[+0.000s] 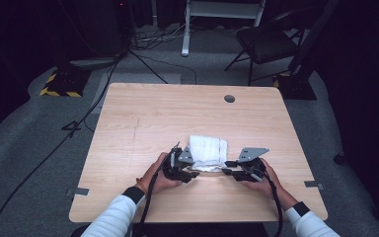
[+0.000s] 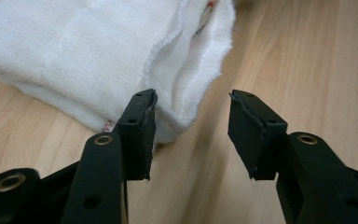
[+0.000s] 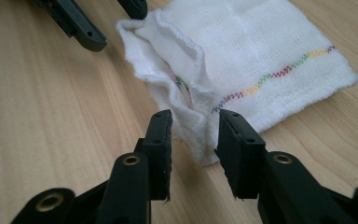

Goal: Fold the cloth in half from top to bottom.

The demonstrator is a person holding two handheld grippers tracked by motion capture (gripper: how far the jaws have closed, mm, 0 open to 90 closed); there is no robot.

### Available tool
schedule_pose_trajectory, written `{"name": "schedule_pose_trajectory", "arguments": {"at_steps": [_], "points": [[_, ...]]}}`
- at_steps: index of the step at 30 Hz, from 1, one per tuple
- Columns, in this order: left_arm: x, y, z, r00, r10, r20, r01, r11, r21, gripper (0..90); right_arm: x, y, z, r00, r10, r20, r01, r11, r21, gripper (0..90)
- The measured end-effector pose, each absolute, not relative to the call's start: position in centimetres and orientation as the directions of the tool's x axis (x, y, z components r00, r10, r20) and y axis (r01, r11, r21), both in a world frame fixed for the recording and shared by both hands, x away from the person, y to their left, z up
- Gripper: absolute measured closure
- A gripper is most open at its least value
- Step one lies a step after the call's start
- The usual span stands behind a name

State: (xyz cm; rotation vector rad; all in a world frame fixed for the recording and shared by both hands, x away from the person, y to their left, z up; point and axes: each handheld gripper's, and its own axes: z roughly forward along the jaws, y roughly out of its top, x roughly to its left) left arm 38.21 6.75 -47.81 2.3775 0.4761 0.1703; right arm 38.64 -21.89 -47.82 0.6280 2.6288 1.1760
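A folded white cloth (image 1: 207, 152) with a multicoloured stitched line (image 3: 279, 74) lies on the wooden table (image 1: 177, 113), near the front middle. My left gripper (image 1: 192, 173) is at the cloth's near-left corner. It is open, its jaws (image 2: 192, 97) wide apart, and the cloth's layered edge (image 2: 186, 79) lies just ahead of them. My right gripper (image 1: 226, 169) is at the near-right corner. It is open, its jaws (image 3: 193, 116) straddling the cloth's rumpled corner (image 3: 191, 100). The left gripper's fingers (image 3: 81, 30) show beyond the cloth in the right gripper view.
A round cable hole (image 1: 229, 98) sits near the table's far edge. Grey tape tabs (image 1: 80, 191) mark the front corners. On the floor beyond are a black chair (image 1: 266, 42), cables (image 1: 143, 59) and a yellow-black striped base (image 1: 61, 85).
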Motion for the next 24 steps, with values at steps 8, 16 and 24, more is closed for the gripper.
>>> {"name": "schedule_pose_trajectory", "arguments": {"at_steps": [8,16,24], "points": [[36.6,8.1,-46.3,0.917,0.398,0.022,0.278,-0.679,0.680,41.6,37.8,-21.8,-46.8,-0.896,0.443,-0.029,0.273,0.602,0.750,56.2],[35.7,9.6,-45.5,0.895,0.443,0.055,0.291,-0.673,0.680,31.4,37.1,-22.5,-45.9,-0.885,0.459,-0.077,0.253,0.613,0.748,46.5],[34.9,11.2,-45.4,0.879,0.471,0.075,0.314,-0.690,0.652,27.6,36.2,-24.8,-45.2,-0.844,0.524,-0.114,0.280,0.613,0.739,35.5]]}}
